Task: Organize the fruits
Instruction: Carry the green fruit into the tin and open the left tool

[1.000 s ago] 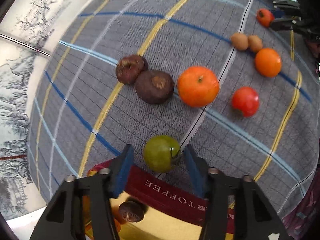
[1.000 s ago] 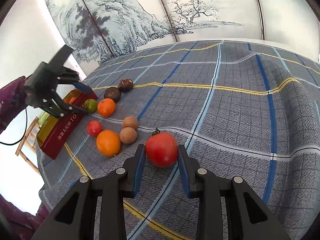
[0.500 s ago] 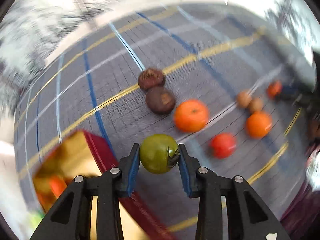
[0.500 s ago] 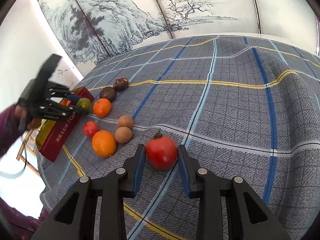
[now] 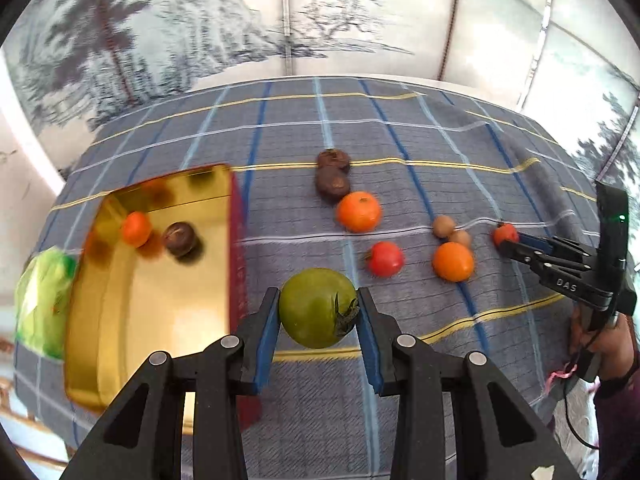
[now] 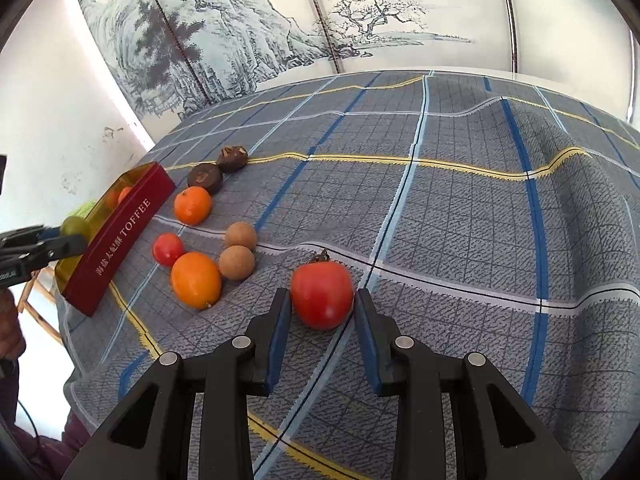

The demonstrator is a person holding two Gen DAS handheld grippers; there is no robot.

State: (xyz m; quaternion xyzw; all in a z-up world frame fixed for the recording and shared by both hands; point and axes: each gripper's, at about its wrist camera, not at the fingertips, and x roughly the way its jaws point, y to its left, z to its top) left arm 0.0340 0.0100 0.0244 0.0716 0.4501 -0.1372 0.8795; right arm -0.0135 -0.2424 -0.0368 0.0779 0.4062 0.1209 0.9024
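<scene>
Round green tomato, clamped in the left tongs, has risen off the bench toward the gold-lined red tin; right tongs grip a red tomato.

Bright, even daylight in both your views; shadows under fruit soft and short. Your left wrist view shows motion blur: painted screen smeared, gold tin and green bag soft-edged, while green tomato reads sharp. Glare washes tin's gold floor. Your right wrist view crisp throughout; checked cloth weave clear. Fisheye bends cloth lines, dark vignette in corners of both.
</scene>
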